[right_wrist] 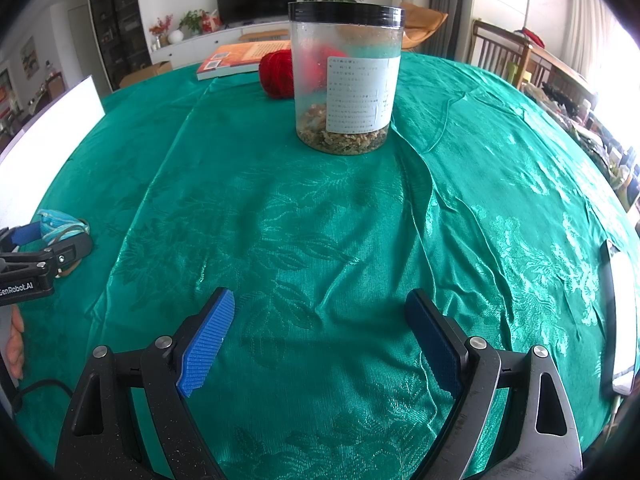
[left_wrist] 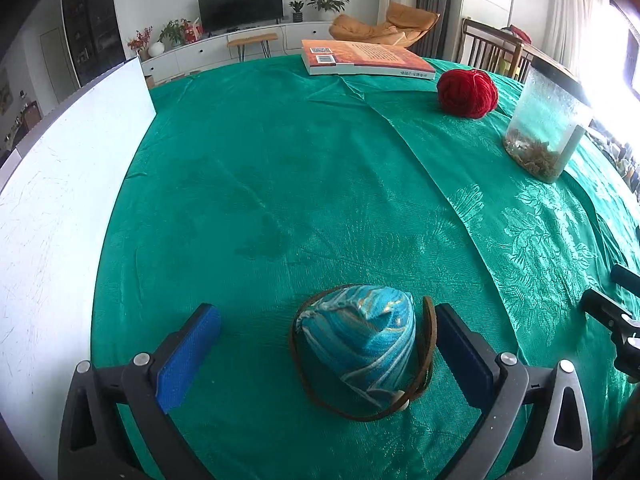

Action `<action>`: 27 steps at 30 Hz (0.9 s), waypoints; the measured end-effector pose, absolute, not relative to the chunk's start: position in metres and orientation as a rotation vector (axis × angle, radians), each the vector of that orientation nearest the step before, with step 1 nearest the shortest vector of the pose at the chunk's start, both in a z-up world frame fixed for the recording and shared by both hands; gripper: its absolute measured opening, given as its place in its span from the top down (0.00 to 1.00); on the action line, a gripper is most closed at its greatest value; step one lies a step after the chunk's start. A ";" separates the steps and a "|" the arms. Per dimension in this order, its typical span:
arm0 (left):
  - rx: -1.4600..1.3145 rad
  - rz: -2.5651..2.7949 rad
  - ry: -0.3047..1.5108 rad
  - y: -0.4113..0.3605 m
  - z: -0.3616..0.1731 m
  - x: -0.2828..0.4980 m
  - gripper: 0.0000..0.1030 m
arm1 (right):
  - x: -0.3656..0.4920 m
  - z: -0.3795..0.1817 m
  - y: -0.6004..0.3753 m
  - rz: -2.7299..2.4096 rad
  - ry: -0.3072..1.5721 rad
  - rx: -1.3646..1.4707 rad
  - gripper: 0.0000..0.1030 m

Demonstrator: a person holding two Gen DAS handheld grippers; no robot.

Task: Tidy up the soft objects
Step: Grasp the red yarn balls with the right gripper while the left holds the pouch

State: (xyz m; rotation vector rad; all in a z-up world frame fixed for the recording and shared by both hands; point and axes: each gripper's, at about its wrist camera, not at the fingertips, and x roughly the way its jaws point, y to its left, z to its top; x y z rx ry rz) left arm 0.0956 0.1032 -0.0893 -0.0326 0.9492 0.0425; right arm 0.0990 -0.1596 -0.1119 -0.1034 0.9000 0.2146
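Left gripper point(left_wrist: 328, 344) stands spread wide over the green tablecloth point(left_wrist: 280, 160), gripping nothing: the blue pouch point(left_wrist: 356, 344) lies between its pads, nearer the right one, seemingly just clear of it. Right gripper point(right_wrist: 320, 340) also gapes, unladen. Red yarn ball point(left_wrist: 467, 94) sits toward the table's far edge.

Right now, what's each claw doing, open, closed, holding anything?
Left claw: open, the blue pouch sits between its pads, not gripped.
Right claw: open, nothing in it, only green tablecloth below.
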 end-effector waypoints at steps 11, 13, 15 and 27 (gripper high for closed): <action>-0.033 0.042 0.949 0.103 -0.089 0.096 0.00 | 0.131 -0.032 -0.121 0.379 0.790 -0.109 0.14; -0.033 0.042 0.949 0.103 -0.089 0.095 0.00 | 0.163 0.002 -0.096 0.410 0.767 -0.173 0.14; -0.032 0.042 0.949 0.103 -0.089 0.095 0.00 | 0.211 0.019 -0.073 0.398 0.833 -0.218 0.14; -0.033 0.042 0.949 0.103 -0.089 0.095 0.00 | 0.363 -0.077 -0.013 0.031 1.206 -0.658 0.21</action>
